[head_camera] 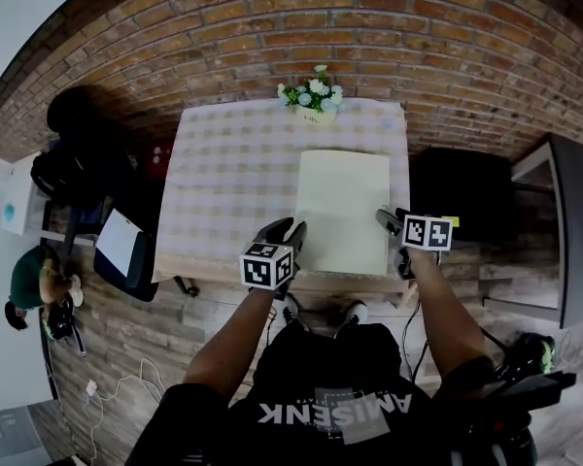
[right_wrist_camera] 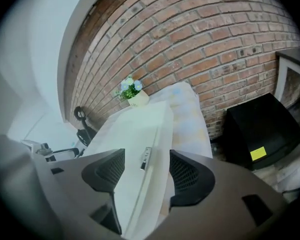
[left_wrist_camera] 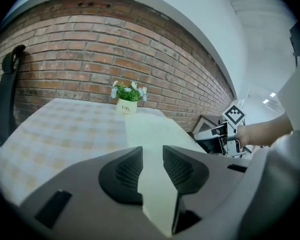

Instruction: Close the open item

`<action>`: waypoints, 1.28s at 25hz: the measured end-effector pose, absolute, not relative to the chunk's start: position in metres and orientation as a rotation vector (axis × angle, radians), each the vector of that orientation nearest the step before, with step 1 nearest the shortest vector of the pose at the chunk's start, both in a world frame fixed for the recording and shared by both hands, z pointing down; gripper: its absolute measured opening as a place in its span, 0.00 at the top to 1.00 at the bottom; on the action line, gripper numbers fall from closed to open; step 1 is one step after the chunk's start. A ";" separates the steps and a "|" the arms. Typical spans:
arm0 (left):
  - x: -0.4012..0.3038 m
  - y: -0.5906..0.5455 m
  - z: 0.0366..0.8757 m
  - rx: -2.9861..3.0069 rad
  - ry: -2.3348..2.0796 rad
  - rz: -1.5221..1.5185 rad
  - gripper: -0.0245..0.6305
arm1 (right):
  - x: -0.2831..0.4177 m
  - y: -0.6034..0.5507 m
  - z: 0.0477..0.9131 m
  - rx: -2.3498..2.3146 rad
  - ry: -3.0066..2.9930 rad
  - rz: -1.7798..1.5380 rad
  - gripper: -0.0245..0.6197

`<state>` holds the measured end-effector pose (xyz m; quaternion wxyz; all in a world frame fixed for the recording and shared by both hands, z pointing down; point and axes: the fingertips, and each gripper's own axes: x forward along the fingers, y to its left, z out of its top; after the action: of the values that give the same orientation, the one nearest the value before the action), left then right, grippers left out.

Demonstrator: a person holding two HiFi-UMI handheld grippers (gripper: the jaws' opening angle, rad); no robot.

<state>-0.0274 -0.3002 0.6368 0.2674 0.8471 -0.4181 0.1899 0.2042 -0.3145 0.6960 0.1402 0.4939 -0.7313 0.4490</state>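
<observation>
Head view shows me a flat pale case [head_camera: 342, 212] lying on the right half of the bench [head_camera: 233, 183], on its checked cloth. The case's long side runs from the near edge toward a small pot of flowers [head_camera: 314, 95] at the far edge, against the brick wall [head_camera: 369, 27]. The case looks flat, with its lid down on the base as far as I can tell.

My left gripper [head_camera: 288, 233] sits at the case's near left corner. In the left gripper view its jaws stand a narrow gap apart, and the pale surface shows through that gap, but I see neither pad pressing on it.

My right gripper [head_camera: 394, 239] is at the near right corner. In the right gripper view its jaws stand wide, and the case's right edge runs up between them. A small metal latch [right_wrist_camera: 146, 159] sits on that edge, clear of both pads.

A black cabinet [head_camera: 462, 197] stands on the floor just right of the bench.
</observation>
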 end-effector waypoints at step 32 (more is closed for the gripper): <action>-0.064 -0.293 0.428 2.631 -1.138 0.072 0.94 | 0.171 -0.241 0.410 1.774 -2.511 0.637 0.88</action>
<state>-0.0643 -0.2934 0.4280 0.1366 0.9089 -0.3931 0.0250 0.1715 -0.2406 0.4096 0.0010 0.5651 -0.7997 0.2028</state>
